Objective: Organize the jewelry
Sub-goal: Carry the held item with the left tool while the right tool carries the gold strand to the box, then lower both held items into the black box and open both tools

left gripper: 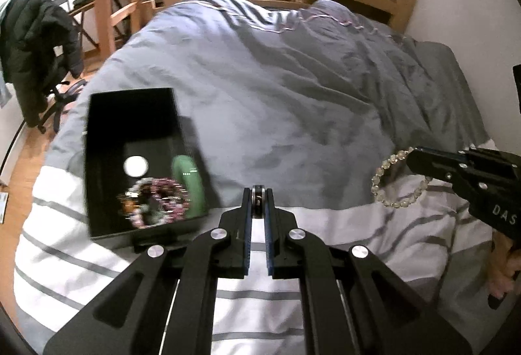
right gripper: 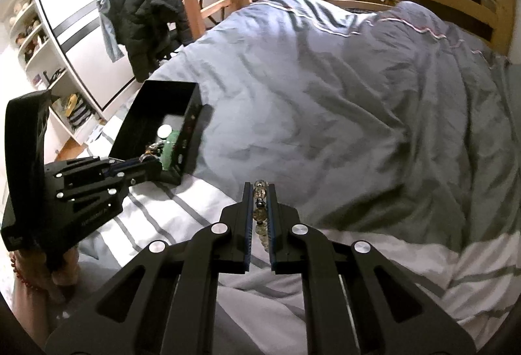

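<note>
Left gripper [left gripper: 259,203] pinches a dark ring [left gripper: 259,199]; right gripper [right gripper: 260,208] clamps a pale bracelet [right gripper: 260,211], whose full loop [left gripper: 395,179] only the left view shows beside the box [left gripper: 130,114].

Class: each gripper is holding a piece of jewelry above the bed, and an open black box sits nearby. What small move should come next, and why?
Probably carry the left gripper, shut on a dark ring, over the open black box, since it is nearest and beaded pieces already lie inside. The right gripper, holding the clear bead bracelet, could follow.
</note>
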`<state>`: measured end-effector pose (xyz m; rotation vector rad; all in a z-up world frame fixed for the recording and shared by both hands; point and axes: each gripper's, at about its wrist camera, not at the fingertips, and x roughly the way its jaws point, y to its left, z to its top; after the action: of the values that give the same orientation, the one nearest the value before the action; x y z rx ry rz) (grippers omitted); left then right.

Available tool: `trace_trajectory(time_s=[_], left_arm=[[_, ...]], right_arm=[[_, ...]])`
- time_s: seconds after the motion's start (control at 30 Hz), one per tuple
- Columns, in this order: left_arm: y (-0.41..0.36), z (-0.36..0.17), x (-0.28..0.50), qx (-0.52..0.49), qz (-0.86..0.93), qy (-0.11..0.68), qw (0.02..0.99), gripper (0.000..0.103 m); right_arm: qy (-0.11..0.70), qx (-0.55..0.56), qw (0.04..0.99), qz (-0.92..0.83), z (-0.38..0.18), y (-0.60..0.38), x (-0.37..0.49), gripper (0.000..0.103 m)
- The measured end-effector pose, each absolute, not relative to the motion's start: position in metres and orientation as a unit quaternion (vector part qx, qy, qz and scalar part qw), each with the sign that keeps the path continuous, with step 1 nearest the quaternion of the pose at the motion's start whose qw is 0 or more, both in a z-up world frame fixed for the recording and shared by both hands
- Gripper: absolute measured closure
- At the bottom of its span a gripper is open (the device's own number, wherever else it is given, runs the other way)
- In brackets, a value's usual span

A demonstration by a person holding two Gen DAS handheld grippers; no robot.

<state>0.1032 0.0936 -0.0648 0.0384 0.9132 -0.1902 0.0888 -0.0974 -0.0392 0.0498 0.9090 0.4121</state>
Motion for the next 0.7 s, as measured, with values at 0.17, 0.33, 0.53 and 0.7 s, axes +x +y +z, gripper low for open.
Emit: trace_trajectory(time_s=[0.17,0.33,0.53,0.7], left_arm=[[0.118,-0.063,0.110,0.009,-0.065,0.435,0.898,0.096],[0.144,-0.062,0.118,-0.014,-0.045,0.436,0.899,0.096],[0.167,-0.058,0.123,-0.022,-0.014,0.434,0.900,0.096],[0.184,-0.059,0.131,-0.034,-0.012,0.435,0.900,0.096]], right_arm=[[0.437,0.019,0.873,0.217,-0.035,-0.069,0.099,0.094],[0.435,0.015,0.867,0.241,-0.029,-0.036,0.110,0.094],[0.438,0.009,0.860,0.264,-0.030,-0.001,0.123,0.094],[0.436,0.008,0.856,0.279,-0.036,0.023,0.132,0.094]])
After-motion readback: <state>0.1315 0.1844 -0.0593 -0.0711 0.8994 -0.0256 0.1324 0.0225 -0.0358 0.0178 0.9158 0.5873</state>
